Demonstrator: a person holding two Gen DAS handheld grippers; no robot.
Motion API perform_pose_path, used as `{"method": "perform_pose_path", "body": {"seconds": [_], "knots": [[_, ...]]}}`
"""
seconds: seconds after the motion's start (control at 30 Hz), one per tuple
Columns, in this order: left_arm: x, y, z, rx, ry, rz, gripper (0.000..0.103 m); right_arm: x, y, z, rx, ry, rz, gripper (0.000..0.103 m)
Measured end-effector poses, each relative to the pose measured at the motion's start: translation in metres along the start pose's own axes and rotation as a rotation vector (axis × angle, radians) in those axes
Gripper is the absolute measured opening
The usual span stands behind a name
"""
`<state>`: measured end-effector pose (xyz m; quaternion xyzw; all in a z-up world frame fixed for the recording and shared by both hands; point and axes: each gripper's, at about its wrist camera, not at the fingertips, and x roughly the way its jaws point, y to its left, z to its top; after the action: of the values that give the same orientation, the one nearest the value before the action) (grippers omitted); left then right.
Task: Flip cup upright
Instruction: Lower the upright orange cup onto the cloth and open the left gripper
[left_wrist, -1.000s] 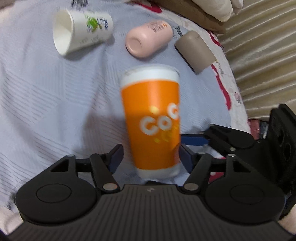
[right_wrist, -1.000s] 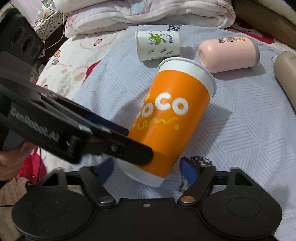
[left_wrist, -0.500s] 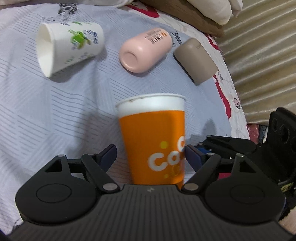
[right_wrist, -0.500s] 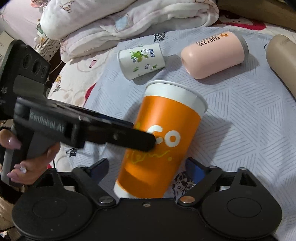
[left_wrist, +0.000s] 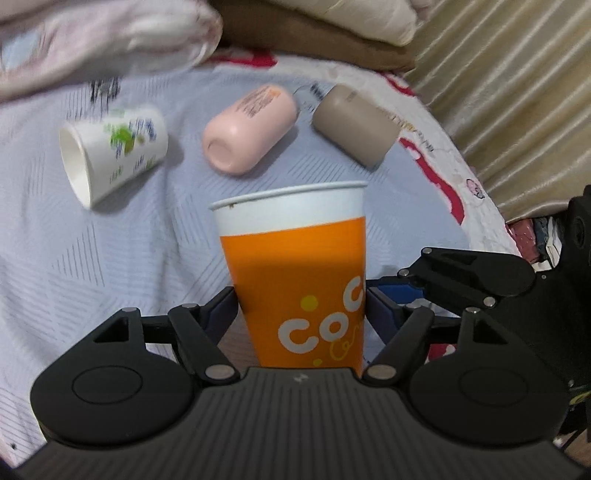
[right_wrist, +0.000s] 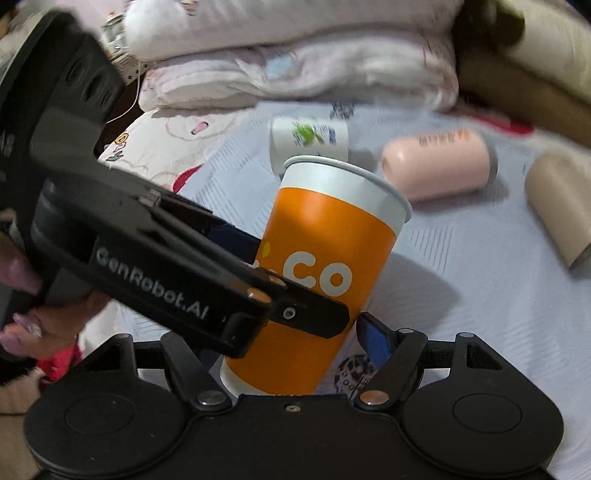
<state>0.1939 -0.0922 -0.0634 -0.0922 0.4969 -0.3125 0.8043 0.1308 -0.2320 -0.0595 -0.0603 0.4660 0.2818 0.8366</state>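
Two grippers meet around one orange cup (left_wrist: 295, 273), which stands mouth-up in the lower middle of both views, its white rim band on top and white lettering on its side. In the left wrist view the left gripper (left_wrist: 301, 306) has a blue-padded finger pressed against each side of the cup, so its jaws are clenched on the cup's lower half. The right gripper (left_wrist: 388, 286) reaches in from the right edge of that frame, its tip at the cup's right side.

In the right wrist view the cup leans a little to the right, and the left gripper (right_wrist: 291, 291) crosses from the upper left, held by a hand (right_wrist: 26, 314) at the left edge (painted nails show). Of the right gripper (right_wrist: 288, 343), one blue finger (right_wrist: 375, 341) sits just beside the cup's lower right; the other finger is hidden behind the left gripper, so I cannot tell whether these jaws grip or merely flank the cup.

Behind the orange cup, on the pale blue striped bedspread (left_wrist: 110, 258), lie three more things on their sides: a white paper cup (left_wrist: 114, 151) with green print, a pink tumbler (left_wrist: 249, 129) and a beige tumbler (left_wrist: 354, 125). Folded bedding (right_wrist: 295, 62) fills the top of the frame.
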Motion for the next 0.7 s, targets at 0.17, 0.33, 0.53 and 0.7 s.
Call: {"method": "perform_pose_path", "body": {"seconds": [0.17,0.33,0.53,0.7], "knots": [[-0.021,-0.02,0.002,0.106,-0.11,0.041,0.074,-0.013,0.016,-0.003,-0.133,-0.105,-0.127,0.079],[-0.039,-0.036,0.002,0.213,-0.234,0.101,0.073,-0.019,0.027,-0.004,-0.266,-0.241,-0.246,0.078],[-0.042,-0.042,0.009,0.297,-0.301,0.156,0.073,-0.002,0.021,-0.008,-0.373,-0.387,-0.338,0.078],[-0.03,-0.039,0.016,0.324,-0.313,0.169,0.073,0.016,0.007,-0.003,-0.411,-0.422,-0.374,0.078]]}}
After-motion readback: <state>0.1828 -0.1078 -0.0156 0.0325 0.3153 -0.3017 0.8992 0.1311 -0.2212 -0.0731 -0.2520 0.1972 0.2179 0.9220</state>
